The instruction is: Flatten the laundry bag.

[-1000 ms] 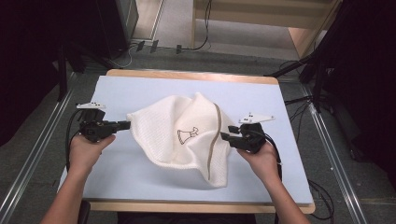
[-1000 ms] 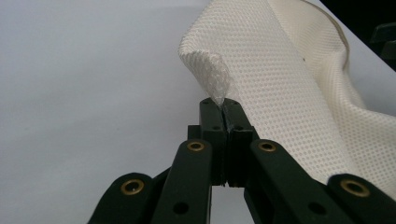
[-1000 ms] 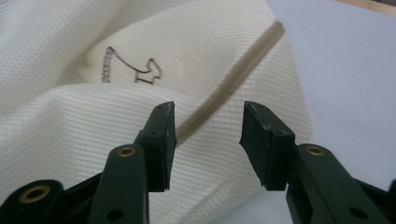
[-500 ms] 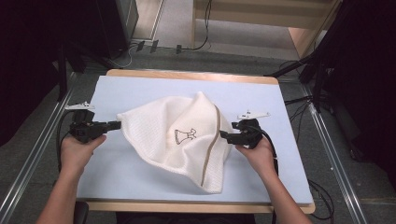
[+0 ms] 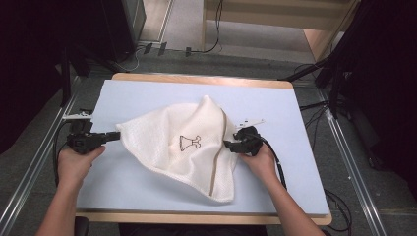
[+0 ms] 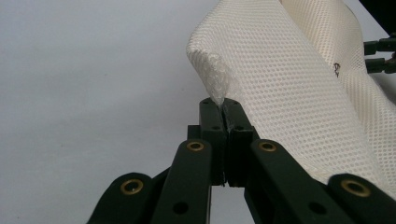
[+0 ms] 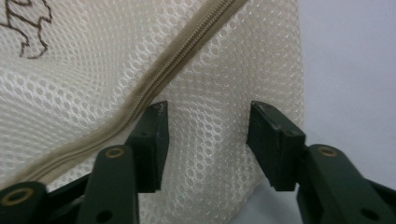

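A white mesh bag (image 5: pixel 182 142) with a brown stitched mark and a beige zipper (image 7: pixel 154 79) lies rumpled on the pale blue table top (image 5: pixel 147 98). My left gripper (image 5: pixel 117 135) is shut on the bag's left corner; in the left gripper view the jaws (image 6: pixel 225 108) pinch a tuft of the mesh (image 6: pixel 280 70), which is lifted and pulled taut. At the bag's right edge my right gripper (image 5: pixel 227 144) stands open. In the right gripper view its jaws (image 7: pixel 208 126) are apart, with mesh (image 7: pixel 93 70) lying between them beside the zipper.
The table has wooden edges (image 5: pixel 196 78) at the back and front. Cables and dark stands (image 5: pixel 339 73) lie on the floor around it. Bare table top stretches left, right and behind the bag. The right gripper's tips (image 6: pixel 380 53) show far off in the left gripper view.
My left gripper has pulled the bag's corner to the left, stretching the bag wider. The right gripper has shifted slightly left along the bag's right edge.
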Demonstrator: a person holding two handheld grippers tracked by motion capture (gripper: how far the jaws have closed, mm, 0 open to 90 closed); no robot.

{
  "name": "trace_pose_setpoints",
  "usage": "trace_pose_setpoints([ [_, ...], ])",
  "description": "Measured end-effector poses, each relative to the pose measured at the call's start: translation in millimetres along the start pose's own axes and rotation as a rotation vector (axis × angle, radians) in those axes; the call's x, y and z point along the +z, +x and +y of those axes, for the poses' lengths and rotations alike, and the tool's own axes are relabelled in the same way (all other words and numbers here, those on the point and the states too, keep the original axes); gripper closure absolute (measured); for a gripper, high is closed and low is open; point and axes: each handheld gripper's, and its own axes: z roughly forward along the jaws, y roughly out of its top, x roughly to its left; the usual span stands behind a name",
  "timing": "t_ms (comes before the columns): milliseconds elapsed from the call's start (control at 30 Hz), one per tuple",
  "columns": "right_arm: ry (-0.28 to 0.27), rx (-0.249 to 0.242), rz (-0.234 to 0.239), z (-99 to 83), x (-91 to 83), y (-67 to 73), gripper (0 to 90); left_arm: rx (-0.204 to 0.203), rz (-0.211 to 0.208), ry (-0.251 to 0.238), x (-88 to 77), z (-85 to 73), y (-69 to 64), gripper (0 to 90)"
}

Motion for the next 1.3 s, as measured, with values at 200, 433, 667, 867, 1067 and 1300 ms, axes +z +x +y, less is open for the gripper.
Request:
trace_pose_setpoints([
  [200,0.007,-0.019,-0.041,1.2,0.4,4.5,78.8,-0.006,-0.001,0.003,0.3,-2.4,1.2,90.0],
  [433,0.035,0.014,-0.018,5.7,-4.8,0.6,90.0,-0.011,-0.004,0.008,0.0,-3.2,3.0,90.0],
  [667,0.004,0.046,0.031,0.0,-42.2,-3.3,90.0,-0.006,-0.013,0.032,0.6,-6.6,1.2,89.0],
  [867,0.003,0.047,0.052,-19.0,-71.7,3.7,90.0,0.026,-0.018,0.045,-6.3,-9.3,-3.4,83.0],
  [1067,-0.011,0.02,0.046,-34.6,-97.6,8.6,90.0,0.037,-0.043,-0.017,-30.0,-10.0,-0.7,63.7],
  [1300,0.016,0.031,-0.01,-52.4,-115.8,-5.7,88.9,0.066,-0.052,-0.027,-27.8,8.1,-10.9,53.9],
])
